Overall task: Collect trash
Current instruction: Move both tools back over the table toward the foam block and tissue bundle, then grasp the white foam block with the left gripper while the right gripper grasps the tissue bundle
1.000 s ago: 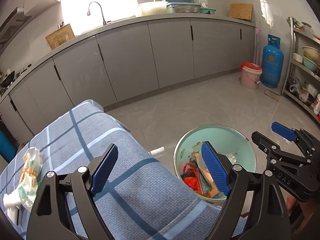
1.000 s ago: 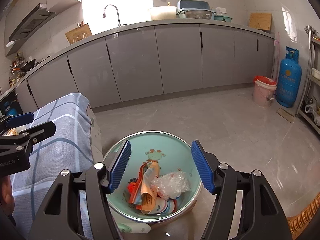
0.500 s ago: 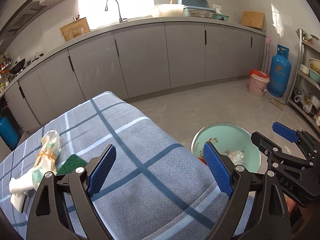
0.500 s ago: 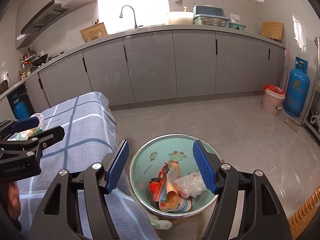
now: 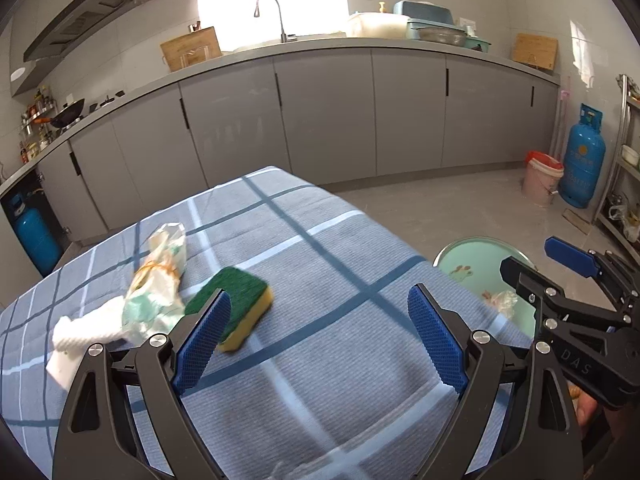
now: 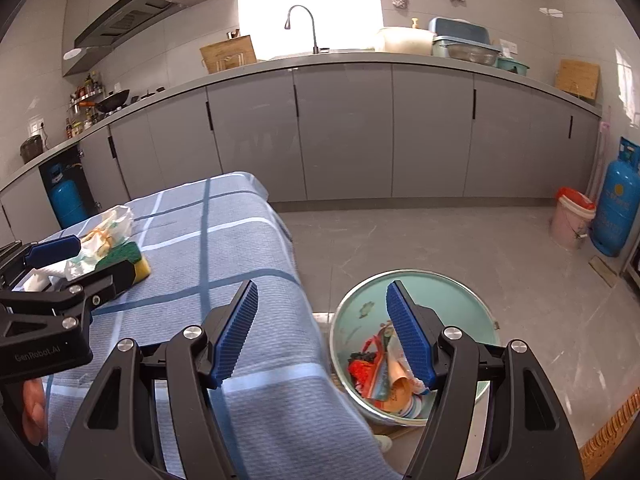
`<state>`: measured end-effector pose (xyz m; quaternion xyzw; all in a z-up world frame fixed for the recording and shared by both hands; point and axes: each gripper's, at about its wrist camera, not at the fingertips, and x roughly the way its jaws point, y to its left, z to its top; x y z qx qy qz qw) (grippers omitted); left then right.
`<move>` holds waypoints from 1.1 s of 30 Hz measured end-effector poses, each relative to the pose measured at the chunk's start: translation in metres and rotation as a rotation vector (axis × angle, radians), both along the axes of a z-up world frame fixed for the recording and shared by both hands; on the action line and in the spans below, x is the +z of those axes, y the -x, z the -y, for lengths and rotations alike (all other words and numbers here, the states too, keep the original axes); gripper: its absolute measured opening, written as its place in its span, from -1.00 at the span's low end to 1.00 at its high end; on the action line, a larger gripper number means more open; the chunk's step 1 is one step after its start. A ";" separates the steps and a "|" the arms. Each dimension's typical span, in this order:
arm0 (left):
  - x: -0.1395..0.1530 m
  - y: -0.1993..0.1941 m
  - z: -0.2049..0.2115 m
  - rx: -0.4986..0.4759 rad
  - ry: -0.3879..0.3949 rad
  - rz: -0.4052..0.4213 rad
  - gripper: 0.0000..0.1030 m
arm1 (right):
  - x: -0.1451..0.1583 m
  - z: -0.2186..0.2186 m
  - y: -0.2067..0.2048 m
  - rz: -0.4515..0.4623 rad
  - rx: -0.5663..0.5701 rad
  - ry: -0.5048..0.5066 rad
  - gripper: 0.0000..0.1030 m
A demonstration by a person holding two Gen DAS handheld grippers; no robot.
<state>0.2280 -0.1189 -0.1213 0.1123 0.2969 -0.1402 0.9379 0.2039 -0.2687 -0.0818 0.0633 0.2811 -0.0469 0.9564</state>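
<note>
On the blue checked tablecloth lie a crumpled plastic wrapper, a white foam piece and a green-and-yellow sponge. My left gripper is open above the cloth; the sponge lies just beyond its left finger, untouched. My right gripper is open and empty over the table's right edge, its right finger above the mint-green trash bin on the floor. Wrappers and a cup lie in the bin. The left gripper also shows in the right wrist view, by the sponge.
Grey kitchen cabinets run along the back wall. A pink bucket and a blue gas cylinder stand at the far right, beside a metal shelf. A second blue cylinder sits left of the table. Grey floor lies between bin and cabinets.
Both views have swung left, from the bin toward the table. The sponge, wrapper and foam piece have come into fuller view ahead of the left gripper. Both grippers stay open and empty.
</note>
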 end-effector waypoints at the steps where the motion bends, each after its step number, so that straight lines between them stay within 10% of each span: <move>1: -0.001 0.001 -0.006 0.011 -0.004 0.003 0.72 | 0.001 -0.005 -0.001 0.000 0.009 0.002 0.30; 33: -0.004 -0.048 -0.219 0.421 0.005 -0.007 0.70 | 0.018 -0.169 -0.026 0.009 0.329 0.102 0.45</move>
